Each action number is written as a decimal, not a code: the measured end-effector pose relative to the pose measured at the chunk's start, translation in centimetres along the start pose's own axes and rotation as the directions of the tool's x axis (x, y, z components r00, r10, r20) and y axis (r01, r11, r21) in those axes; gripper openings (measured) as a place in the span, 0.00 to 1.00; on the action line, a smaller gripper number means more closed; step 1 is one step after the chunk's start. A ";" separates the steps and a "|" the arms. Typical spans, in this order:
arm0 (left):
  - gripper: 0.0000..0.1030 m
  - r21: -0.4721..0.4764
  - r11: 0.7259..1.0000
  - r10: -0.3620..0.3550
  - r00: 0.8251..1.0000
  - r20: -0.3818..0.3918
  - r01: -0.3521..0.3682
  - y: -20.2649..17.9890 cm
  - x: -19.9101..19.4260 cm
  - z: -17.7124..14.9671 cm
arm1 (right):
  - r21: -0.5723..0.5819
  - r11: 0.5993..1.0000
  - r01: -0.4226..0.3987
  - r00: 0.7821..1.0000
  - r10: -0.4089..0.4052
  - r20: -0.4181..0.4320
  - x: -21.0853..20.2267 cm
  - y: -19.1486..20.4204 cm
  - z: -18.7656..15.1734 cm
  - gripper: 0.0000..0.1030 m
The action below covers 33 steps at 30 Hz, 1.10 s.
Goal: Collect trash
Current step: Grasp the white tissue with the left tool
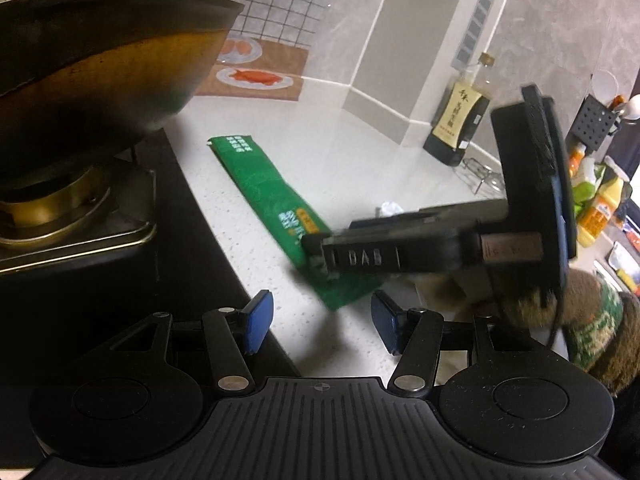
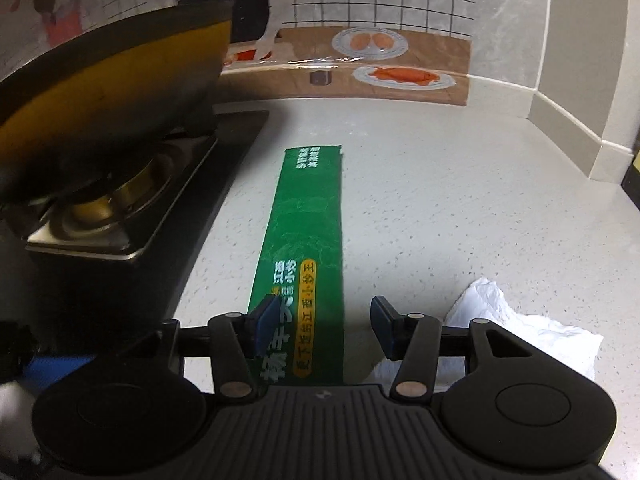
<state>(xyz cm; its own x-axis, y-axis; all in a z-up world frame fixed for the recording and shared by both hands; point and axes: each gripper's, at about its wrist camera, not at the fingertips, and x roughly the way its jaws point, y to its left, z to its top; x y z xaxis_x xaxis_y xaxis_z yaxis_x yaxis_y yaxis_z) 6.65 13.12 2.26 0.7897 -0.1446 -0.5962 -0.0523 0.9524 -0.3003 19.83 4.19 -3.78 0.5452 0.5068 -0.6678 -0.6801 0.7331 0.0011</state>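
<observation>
Wrapper (image 1: 266, 196), long and green, lies flat on the pale surface (image 1: 360, 152) beside the stove (image 1: 80, 240) in the left wrist view. The left gripper (image 1: 322, 326) has its fingers apart, nothing between them; the right gripper (image 1: 320, 258) reaches over the wrapper's near end.

Right wrist view: the right gripper's fingers (image 2: 264, 322) stand apart over the wrapper's near end, not pressing it. A crumpled white tissue (image 2: 520, 328) lies just right.

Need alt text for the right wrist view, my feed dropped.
The right tongs hang open over the near end of a long green wrapper lying flat on the pale counter. A crumpled white tissue lies to its right, a wok on the stove to its left.
</observation>
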 end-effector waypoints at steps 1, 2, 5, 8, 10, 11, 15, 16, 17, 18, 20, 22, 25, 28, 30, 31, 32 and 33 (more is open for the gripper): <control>0.58 0.004 1.000 -0.007 1.000 0.001 0.007 -0.1 0.0 0.0 | -0.008 1.000 -0.011 1.000 0.011 -0.006 -0.2 0.1 -0.3 0.49; 0.58 0.010 1.000 -0.016 1.000 0.001 0.016 -0.4 0.0 0.0 | -0.008 1.000 -0.028 1.000 0.028 -0.015 -0.4 0.2 -0.4 0.49; 0.58 0.034 0.999 -0.036 0.999 -0.004 0.037 -1.0 0.1 0.1 | 0.005 0.999 -0.033 0.999 0.034 -0.032 -0.2 0.2 -0.1 0.56; 0.58 0.044 0.998 -0.034 0.999 -0.006 0.035 -1.0 0.0 -0.1 | 0.022 1.000 -0.005 1.000 0.006 -0.026 0.3 0.3 0.1 0.64; 0.58 0.037 0.999 -0.024 1.000 -0.001 0.024 -0.8 -0.4 -0.2 | 0.014 1.000 -0.002 1.000 0.002 -0.011 0.4 0.5 -0.1 0.63; 0.58 0.031 0.999 -0.017 1.000 0.002 0.016 -0.6 -0.6 -0.3 | 0.000 1.000 -0.001 1.000 0.001 -0.002 0.3 0.7 -0.2 0.61; 0.58 0.012 1.000 -0.003 1.000 0.005 0.003 -0.1 -0.7 -0.2 | -0.070 0.997 0.019 0.999 -0.017 0.031 -1.3 1.6 -0.9 0.05; 0.59 0.012 1.000 -0.007 1.000 0.001 0.007 -0.1 -0.6 -0.1 | -0.078 0.997 0.021 0.999 -0.018 0.043 -2.0 1.6 -1.2 0.00; 0.57 0.010 1.000 -0.014 1.000 -0.001 0.014 -0.1 -0.4 -0.1 | -0.067 0.998 0.023 0.998 -0.019 0.059 -2.7 1.4 -1.4 0.00; 0.57 0.007 1.000 -0.011 1.000 0.000 0.011 -0.1 -0.3 -0.1 | -0.040 0.999 0.022 0.997 -0.019 0.072 -3.4 0.8 -1.6 0.00; 0.57 0.003 1.000 -0.017 1.000 -0.006 0.017 -0.3 -0.1 -0.1 | 0.027 1.000 -0.001 0.995 -0.002 0.098 -4.9 -0.8 -1.7 0.00; 0.57 -0.001 1.000 -0.030 0.999 -0.013 0.030 -0.4 0.0 -0.1 | 0.086 0.996 -0.003 0.991 -0.009 0.131 -6.6 -2.9 -1.9 0.00; 0.57 0.005 0.999 -0.033 0.999 -0.015 0.033 -1.0 0.3 0.0 | 0.155 0.985 0.071 0.980 -0.097 0.171 -8.9 -6.0 -2.8 0.00; 0.57 0.018 0.999 -0.043 0.999 -0.027 0.044 -2.2 1.1 0.6 | 0.244 0.956 0.161 0.961 -0.208 0.180 -10.7 -9.3 -4.5 0.00; 0.57 0.045 0.997 -0.055 0.998 -0.039 0.056 -3.7 2.1 1.6 | 0.284 0.932 0.224 0.943 -0.281 0.180 -11.6 -10.9 -6.2 0.00; 0.57 0.062 0.996 -0.062 0.997 -0.047 0.065 -4.5 2.7 2.0 | 0.295 0.924 0.241 0.937 -0.302 0.179 -11.9 -11.4 -6.9 0.00; 0.57 0.080 0.994 -0.074 0.995 -0.062 0.079 -5.5 3.4 2.7 | 0.306 0.918 0.252 0.932 -0.315 0.178 -12.1 -11.9 -7.7 0.00; 0.57 0.087 0.992 -0.089 0.993 -0.075 0.095 -6.1 3.9 3.5 | 0.317 0.910 0.267 0.927 -0.332 0.174 -12.2 -12.2 -8.6 0.00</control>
<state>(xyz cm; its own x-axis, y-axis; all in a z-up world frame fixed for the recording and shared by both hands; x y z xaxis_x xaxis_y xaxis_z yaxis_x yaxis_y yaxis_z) 12.16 7.70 4.36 0.7433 -0.2483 -0.6212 0.0763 0.9540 -0.2899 17.28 -14.80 -2.06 0.8166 0.3051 -0.4900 -0.3183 0.9462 0.0586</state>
